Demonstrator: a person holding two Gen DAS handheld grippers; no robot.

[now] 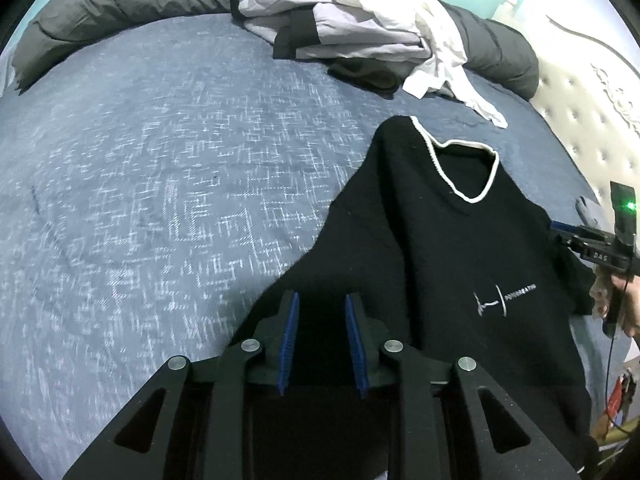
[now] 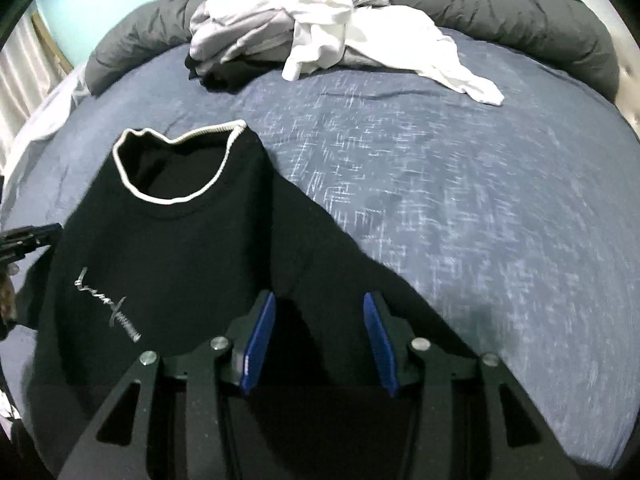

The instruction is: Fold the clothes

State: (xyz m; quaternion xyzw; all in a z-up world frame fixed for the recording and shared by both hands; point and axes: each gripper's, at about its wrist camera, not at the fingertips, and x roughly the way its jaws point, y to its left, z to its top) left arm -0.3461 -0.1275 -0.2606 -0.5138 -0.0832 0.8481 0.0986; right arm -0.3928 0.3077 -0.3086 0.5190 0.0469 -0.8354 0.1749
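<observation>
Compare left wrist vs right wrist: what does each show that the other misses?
Left wrist only: tufted headboard and the right gripper's body with its green light. Right wrist only: curtain at the far left. Both: black sweater with white-trimmed collar on the blue bedspread, unfolded clothes pile, grey duvet. Each view's own gripper is open.

sweater (image 1: pixel 460 248): black, white-trimmed collar, pale chest script
bedspread (image 1: pixel 160 200): blue, white crosshatch flecks
clothes pile (image 1: pixel 352 20): white, lilac, black
duvet (image 2: pixel 540 20): dark grey

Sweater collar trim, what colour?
White, edging the black sweater neckline; clearest in the right wrist view.
</observation>
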